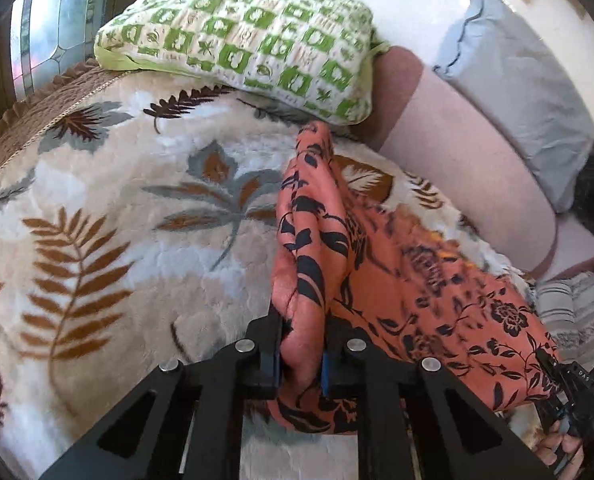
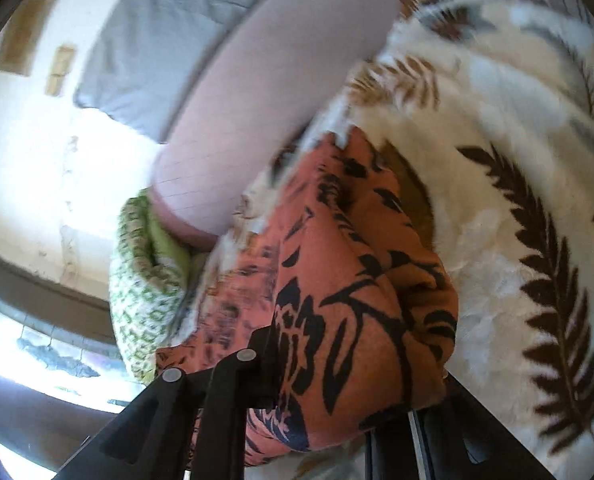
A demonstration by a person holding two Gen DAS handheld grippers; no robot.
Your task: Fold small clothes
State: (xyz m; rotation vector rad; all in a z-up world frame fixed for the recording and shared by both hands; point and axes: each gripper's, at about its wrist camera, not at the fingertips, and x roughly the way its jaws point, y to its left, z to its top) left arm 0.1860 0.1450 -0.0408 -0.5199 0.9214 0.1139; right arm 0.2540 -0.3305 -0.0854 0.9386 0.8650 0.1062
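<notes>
An orange garment with a black floral print point(image 1: 409, 280) hangs a little above a fluffy leaf-patterned blanket point(image 1: 117, 240). My left gripper point(image 1: 301, 360) is shut on a bunched edge of the cloth, which rises in a fold between the jaws. The fabric stretches from there to the lower right, where the right gripper point(image 1: 569, 396) and a hand hold its other end. In the right wrist view, the same garment point(image 2: 337, 300) fills the middle, and my right gripper point(image 2: 349, 392) is shut on a thick wad that hides the right finger. That view is blurred.
A green and white pillow point(image 1: 249, 44) lies at the head of the bed. A pink bolster point(image 1: 465, 168) and a grey pillow point(image 1: 525, 92) rest along the wall. A window point(image 1: 49, 28) is at the far left, and striped bedding point(image 1: 577, 312) at the right.
</notes>
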